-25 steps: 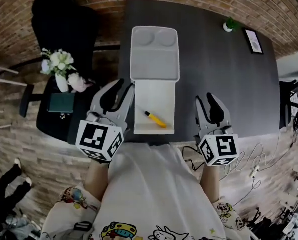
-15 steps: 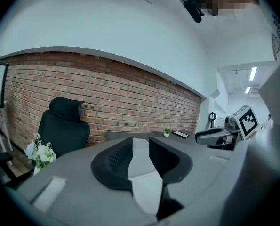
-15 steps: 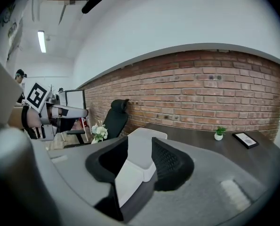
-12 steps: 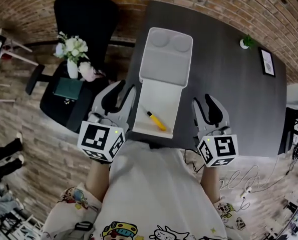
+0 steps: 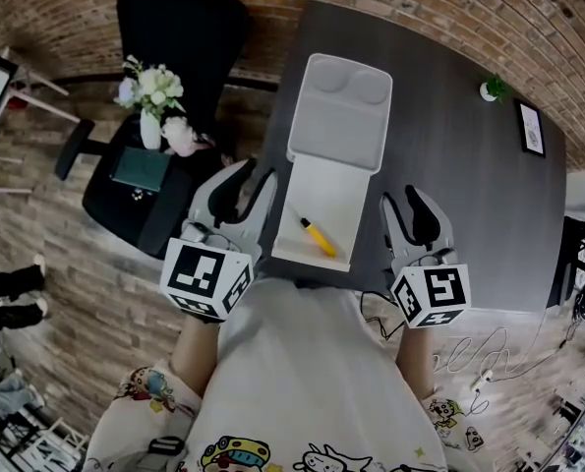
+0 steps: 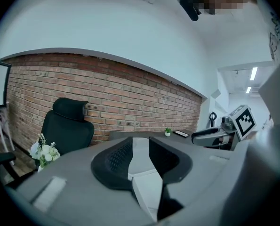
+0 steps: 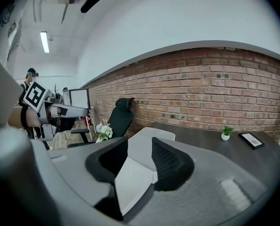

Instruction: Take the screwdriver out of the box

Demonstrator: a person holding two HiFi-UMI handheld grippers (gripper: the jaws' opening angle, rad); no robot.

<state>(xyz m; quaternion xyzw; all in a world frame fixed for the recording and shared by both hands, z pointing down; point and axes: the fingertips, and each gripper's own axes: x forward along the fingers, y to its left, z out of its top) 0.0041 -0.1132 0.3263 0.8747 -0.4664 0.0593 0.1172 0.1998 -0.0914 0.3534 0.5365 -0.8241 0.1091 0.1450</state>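
Observation:
An open white box lies on the dark table, its lid folded back on the far side. A yellow screwdriver with a black tip lies slantwise in the box's near part. My left gripper hovers just left of the box, open and empty. To the right of the box my right gripper is also open and empty. In the left gripper view the box shows between the jaws of the left gripper. The right gripper view shows the box beyond the right gripper.
A black office chair stands at the table's far left. White flowers in a vase sit on a low black stand. A small potted plant and a framed picture are at the table's far right. Cables trail near the right edge.
The head view has swung, so the table and box sit further right in the picture. Both grippers stay either side of the box, still open. The screwdriver lies as before.

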